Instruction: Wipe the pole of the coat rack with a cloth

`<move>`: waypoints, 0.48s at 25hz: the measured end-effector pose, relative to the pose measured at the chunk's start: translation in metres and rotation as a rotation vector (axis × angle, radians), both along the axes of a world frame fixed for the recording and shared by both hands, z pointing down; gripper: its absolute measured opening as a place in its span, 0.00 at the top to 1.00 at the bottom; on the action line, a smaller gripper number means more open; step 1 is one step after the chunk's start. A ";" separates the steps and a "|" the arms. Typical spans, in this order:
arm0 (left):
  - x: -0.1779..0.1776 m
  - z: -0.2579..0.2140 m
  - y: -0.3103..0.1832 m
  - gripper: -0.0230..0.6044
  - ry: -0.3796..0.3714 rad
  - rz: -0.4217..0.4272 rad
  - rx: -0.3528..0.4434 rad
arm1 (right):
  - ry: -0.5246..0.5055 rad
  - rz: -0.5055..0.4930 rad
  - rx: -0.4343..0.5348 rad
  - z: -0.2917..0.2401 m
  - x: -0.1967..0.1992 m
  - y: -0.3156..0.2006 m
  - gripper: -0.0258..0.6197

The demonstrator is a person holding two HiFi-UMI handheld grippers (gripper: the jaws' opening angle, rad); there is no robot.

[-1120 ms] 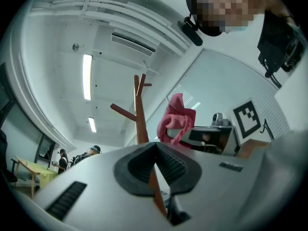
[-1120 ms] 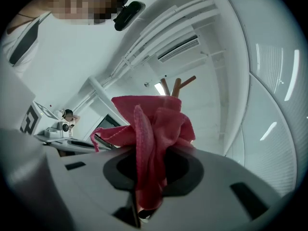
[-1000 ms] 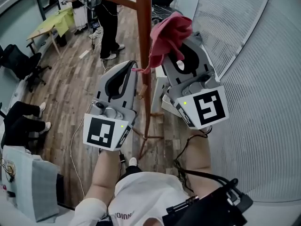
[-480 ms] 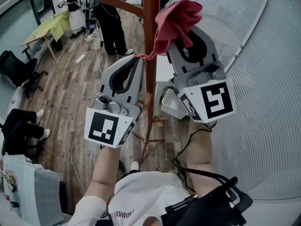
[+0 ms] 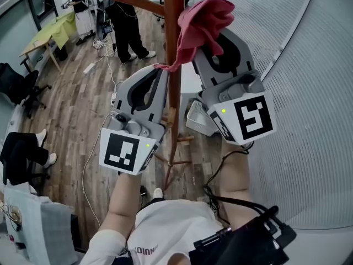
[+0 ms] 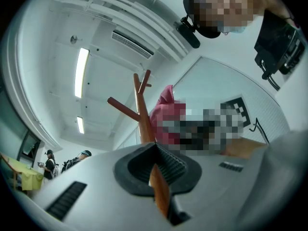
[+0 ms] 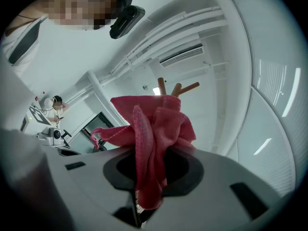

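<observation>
right gripper (image 5: 214, 36) fingers pinch a crumpled red cloth (image 5: 205, 21) beside the brown wooden coat-rack pole (image 5: 174, 43), higher than a second ago; left gripper (image 5: 159, 74) fingers clamp the pole, likely mid-wipe.

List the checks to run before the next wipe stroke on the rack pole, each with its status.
1. Right gripper shut on cloth: ok.
2. Left gripper shut on pole, steadying it: ok.
3. Cloth pressed to pole: cannot tell; it bunches beside the pole, with one corner trailing across it.
4. Peg out of the cloth's way: ok, it juts to the other side.
5. Standing person away from the rack: ok.
</observation>
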State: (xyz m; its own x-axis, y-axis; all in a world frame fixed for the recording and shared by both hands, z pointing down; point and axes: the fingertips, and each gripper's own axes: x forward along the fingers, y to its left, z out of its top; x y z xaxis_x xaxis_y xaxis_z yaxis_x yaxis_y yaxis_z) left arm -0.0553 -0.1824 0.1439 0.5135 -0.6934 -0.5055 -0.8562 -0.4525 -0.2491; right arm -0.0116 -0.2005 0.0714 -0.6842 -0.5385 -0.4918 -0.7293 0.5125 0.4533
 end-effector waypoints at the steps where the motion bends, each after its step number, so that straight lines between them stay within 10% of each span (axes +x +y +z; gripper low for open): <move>1: 0.000 0.001 0.000 0.94 0.002 0.002 -0.001 | 0.001 0.001 -0.003 0.001 0.000 0.000 0.81; 12: 0.000 0.005 -0.001 0.94 0.006 0.004 -0.018 | 0.010 -0.012 -0.054 0.019 0.001 -0.003 0.81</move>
State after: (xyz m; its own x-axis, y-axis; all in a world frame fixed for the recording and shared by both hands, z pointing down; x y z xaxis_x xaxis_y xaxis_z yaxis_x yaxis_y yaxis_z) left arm -0.0553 -0.1829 0.1489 0.5137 -0.7000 -0.4961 -0.8557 -0.4605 -0.2362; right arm -0.0102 -0.2039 0.0907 -0.6954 -0.5557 -0.4557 -0.7185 0.5451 0.4319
